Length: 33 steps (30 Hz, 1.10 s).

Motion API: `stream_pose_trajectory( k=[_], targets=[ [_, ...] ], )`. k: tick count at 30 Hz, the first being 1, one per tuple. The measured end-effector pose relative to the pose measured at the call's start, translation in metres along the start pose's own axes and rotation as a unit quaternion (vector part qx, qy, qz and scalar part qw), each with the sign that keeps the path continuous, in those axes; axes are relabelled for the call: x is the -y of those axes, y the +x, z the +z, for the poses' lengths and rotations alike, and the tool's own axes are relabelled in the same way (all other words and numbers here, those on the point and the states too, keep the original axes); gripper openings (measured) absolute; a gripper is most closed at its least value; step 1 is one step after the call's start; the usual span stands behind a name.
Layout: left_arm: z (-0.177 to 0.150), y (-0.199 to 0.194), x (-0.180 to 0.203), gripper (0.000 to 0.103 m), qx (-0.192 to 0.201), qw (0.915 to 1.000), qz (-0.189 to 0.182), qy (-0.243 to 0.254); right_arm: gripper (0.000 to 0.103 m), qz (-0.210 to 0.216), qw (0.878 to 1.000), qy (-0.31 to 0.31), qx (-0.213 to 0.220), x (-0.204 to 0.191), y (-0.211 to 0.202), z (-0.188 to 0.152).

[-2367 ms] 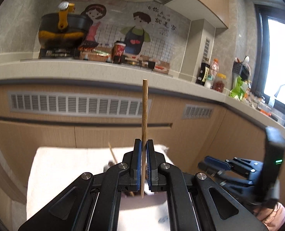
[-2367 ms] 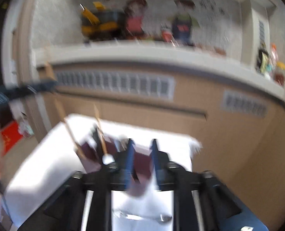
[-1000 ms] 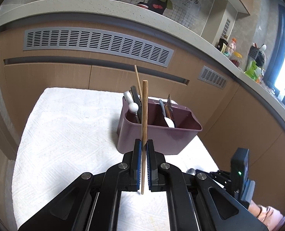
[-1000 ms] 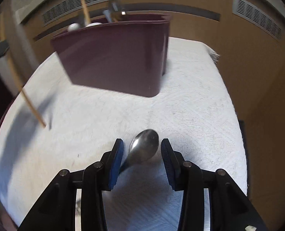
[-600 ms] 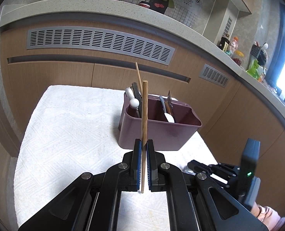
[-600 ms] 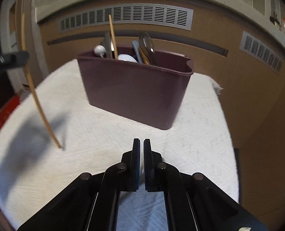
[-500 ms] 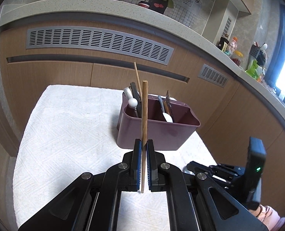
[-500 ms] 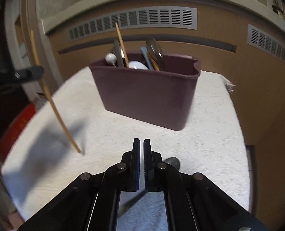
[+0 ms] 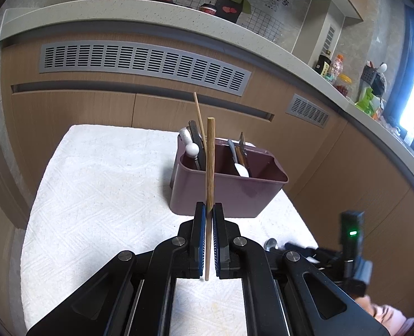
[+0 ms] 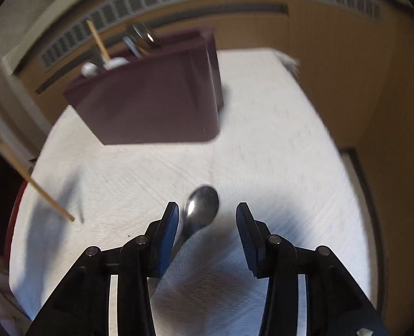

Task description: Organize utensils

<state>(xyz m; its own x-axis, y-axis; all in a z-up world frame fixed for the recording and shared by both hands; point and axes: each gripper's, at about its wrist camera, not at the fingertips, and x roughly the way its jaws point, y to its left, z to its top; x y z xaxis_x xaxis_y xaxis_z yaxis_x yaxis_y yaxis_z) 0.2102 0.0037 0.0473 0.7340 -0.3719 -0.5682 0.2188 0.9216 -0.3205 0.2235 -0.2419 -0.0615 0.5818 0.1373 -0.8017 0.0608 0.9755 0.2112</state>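
My left gripper (image 9: 209,215) is shut on a wooden chopstick (image 9: 209,165), held upright in front of a purple utensil caddy (image 9: 226,190). The caddy holds another chopstick, spoons and dark-handled utensils. In the right wrist view my right gripper (image 10: 207,212) is open, low over the white cloth, with a metal spoon (image 10: 200,210) lying between its fingers, its bowl pointing toward the caddy (image 10: 156,98). The held chopstick (image 10: 36,184) shows at the left. The spoon's bowl (image 9: 271,243) peeks out beside the right gripper (image 9: 293,247) in the left wrist view.
A white textured cloth (image 9: 100,190) covers the small table. Wooden cabinet fronts with grey vents (image 9: 139,64) stand behind it under a pale countertop (image 9: 179,19). Bottles and packets (image 9: 333,70) sit on the counter at right.
My right gripper has opened and dropped down over the spoon, which now lies between its fingers. My left gripper holds the chopstick almost unmoved.
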Motion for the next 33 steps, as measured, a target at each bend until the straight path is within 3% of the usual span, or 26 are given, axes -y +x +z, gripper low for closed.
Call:
stream_pose_trajectory(
  k=[2,4,7,9,12,18,27,30,33],
  targets=[
    [-0.001,0.001,-0.002,0.005,-0.002,1.0000,-0.002,-0.002,0.042,-0.038,0.999,0.000,0.026,-0.014,0.002,0.000],
    [-0.001,0.001,-0.003,0.005,-0.003,1.0000,-0.003,-0.004,0.042,-0.067,0.997,-0.019,0.019,-0.030,0.009,0.001],
    [-0.002,0.001,-0.005,0.005,-0.004,0.9999,-0.007,-0.008,0.026,-0.107,0.989,-0.095,0.039,-0.057,0.016,-0.003],
    [-0.003,0.001,-0.005,0.005,-0.004,0.9999,-0.007,-0.010,0.025,-0.121,0.981,-0.144,0.047,-0.070,0.015,-0.007],
    [-0.004,0.000,-0.007,0.005,-0.004,0.9999,-0.006,-0.010,0.025,-0.074,0.982,-0.159,0.070,-0.070,0.002,-0.009],
    [-0.003,-0.004,-0.007,0.005,0.000,0.9999,-0.002,-0.012,0.025,-0.028,0.975,-0.156,0.156,-0.059,-0.054,-0.011],
    [0.002,-0.007,0.010,0.005,0.006,0.9999,-0.009,0.007,0.025,0.008,0.964,-0.141,0.225,-0.056,-0.106,-0.006],
    [0.024,-0.012,0.019,0.005,0.019,0.9994,-0.024,0.015,0.025,0.021,0.955,-0.138,0.262,-0.057,-0.130,0.013],
    [0.066,-0.026,0.035,0.005,0.060,0.9968,-0.035,0.041,0.025,0.015,0.933,-0.152,0.326,-0.064,-0.164,0.049]
  ],
)
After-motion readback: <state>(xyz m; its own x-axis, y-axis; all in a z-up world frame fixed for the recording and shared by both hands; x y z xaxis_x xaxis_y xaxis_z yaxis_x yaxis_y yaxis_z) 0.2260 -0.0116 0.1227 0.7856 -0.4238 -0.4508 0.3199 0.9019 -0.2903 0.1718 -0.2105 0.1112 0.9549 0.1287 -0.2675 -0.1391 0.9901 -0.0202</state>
